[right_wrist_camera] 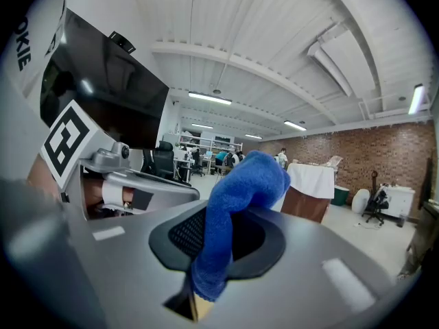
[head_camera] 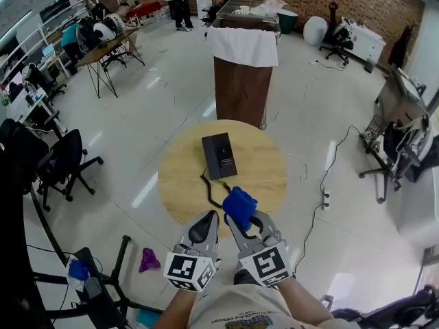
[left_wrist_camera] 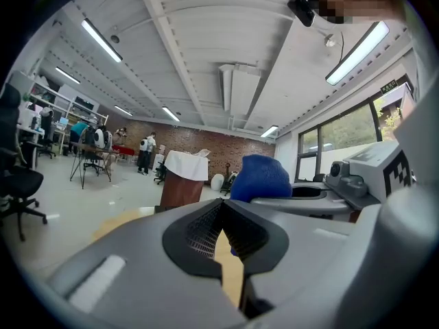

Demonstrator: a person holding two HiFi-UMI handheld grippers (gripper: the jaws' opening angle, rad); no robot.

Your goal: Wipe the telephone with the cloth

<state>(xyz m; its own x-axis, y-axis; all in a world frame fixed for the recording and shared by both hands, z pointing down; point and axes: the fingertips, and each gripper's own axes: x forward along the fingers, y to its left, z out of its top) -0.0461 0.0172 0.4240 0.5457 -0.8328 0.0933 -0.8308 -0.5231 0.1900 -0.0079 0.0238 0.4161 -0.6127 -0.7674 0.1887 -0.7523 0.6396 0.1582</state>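
Note:
A black telephone lies on the round wooden table, its dark cord trailing toward the near edge. My right gripper is shut on a blue cloth, which bunches up above the jaws in the right gripper view. It hovers over the table's near edge, short of the telephone. My left gripper sits just left of it, shut with nothing between its fingers. The blue cloth also shows in the left gripper view.
A brown cabinet draped with a white sheet stands behind the table. A black office chair is at the left, a purple rag lies on the floor, and desks with people fill the far left.

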